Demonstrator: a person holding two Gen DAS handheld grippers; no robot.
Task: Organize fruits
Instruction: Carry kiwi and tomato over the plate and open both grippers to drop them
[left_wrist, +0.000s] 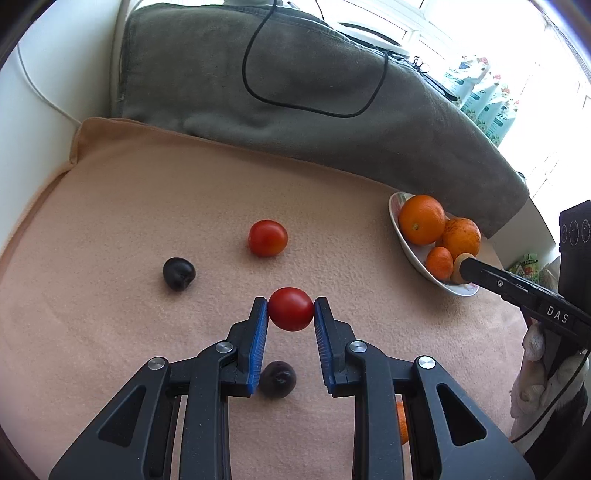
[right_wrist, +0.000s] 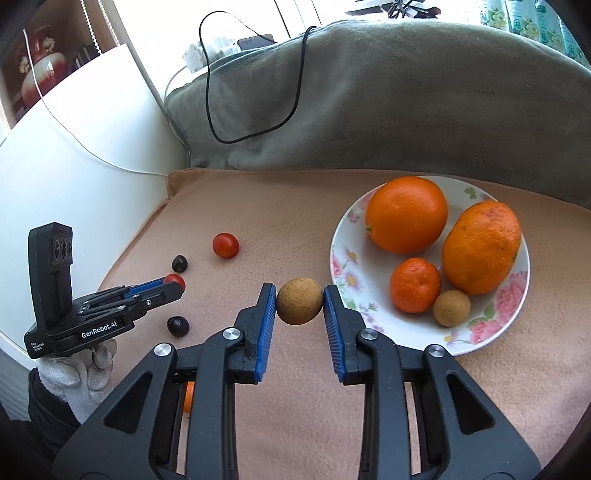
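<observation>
Squarely between jaws: tomato (left_wrist: 290, 309); longan (right_wrist: 299, 301)

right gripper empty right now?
No, the right gripper is shut on a small round brown fruit, next to the floral white plate.

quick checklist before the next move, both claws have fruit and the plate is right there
1. Left claw shut on red tomato: ok.
2. Right claw shut on brown fruit: ok.
3. Both fruits lifted off the blanket: ok.
4. Room on the plate near the brown fruit already there: ok, bare rim on the near side.
5. Loose tomato and dark plums out of the path: ok.
6. Orange thing under the claws: cannot tell, mostly hidden.
</observation>
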